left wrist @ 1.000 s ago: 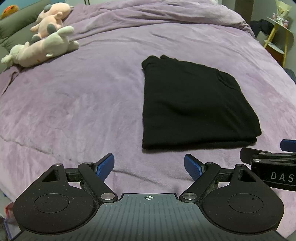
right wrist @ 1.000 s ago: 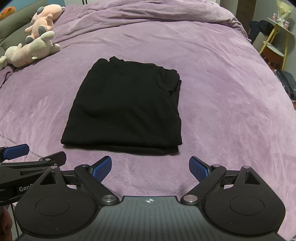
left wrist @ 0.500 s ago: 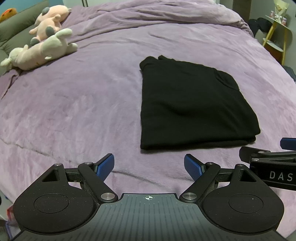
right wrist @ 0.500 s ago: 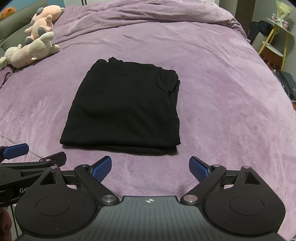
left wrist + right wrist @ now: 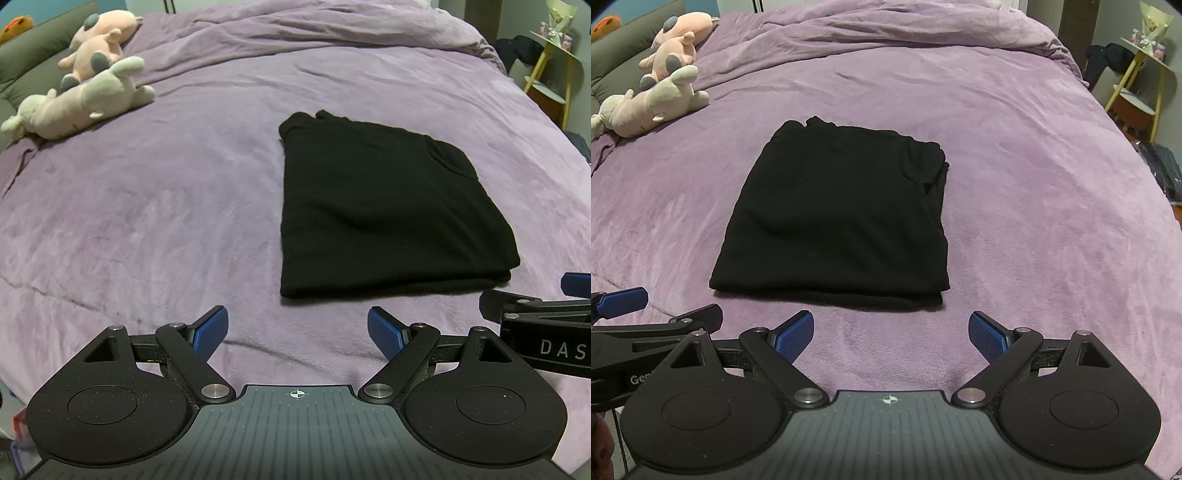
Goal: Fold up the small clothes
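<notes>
The black garment (image 5: 834, 214) lies folded into a thick rectangle near the middle of the bed, just ahead of both tools. The left gripper (image 5: 297, 334) and the right gripper (image 5: 891, 336) hang above the near edge of the blanket (image 5: 1015, 184), each with jaws spread wide and nothing between them.

The fold looks done or close to it, so the main risk is spoiling it. The far right corner is bunched, with loose layers showing at the edge; a pinch there would likely catch only the top layer and drag the stack open. The blanket is plush and soft, so a low grab could take blanket along with cloth and pull both up. Black on black hides the layer edges, which makes choosing the right one hard.

The bed is covered in a purple fleece blanket, rumpled toward the far end. Two plush toys (image 5: 81, 96) rest at the far left, well apart from the garment. A yellow-legged shelf (image 5: 1145, 74) stands at the right, with dark clothing hung beside it.
</notes>
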### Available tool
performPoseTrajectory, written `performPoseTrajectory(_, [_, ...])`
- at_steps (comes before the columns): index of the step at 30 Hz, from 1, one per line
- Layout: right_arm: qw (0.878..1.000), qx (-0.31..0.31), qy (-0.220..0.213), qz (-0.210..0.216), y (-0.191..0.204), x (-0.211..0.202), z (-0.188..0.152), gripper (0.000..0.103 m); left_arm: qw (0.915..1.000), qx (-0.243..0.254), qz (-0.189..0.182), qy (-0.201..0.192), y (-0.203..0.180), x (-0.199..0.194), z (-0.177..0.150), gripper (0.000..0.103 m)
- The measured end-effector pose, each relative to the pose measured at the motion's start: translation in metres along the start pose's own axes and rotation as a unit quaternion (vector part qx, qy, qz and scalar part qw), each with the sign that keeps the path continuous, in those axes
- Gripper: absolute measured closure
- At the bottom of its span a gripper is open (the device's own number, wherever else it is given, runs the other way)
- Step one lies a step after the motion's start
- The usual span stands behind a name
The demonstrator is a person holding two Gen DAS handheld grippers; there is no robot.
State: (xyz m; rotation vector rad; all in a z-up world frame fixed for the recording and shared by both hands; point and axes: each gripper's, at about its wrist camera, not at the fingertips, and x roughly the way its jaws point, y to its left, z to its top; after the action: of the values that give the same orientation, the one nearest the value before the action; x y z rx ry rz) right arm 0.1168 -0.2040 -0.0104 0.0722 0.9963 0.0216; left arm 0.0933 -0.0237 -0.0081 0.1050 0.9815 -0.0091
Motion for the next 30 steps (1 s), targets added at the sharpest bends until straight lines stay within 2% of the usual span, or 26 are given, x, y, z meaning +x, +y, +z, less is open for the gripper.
performPoseTrajectory(30, [1.0,0.003,-0.007,-0.009,0.001,-0.0003,-0.0004,0.012,0.9999,0.004,-0.009,-0.001,-0.0015,0.0012,0.0017,0.015])
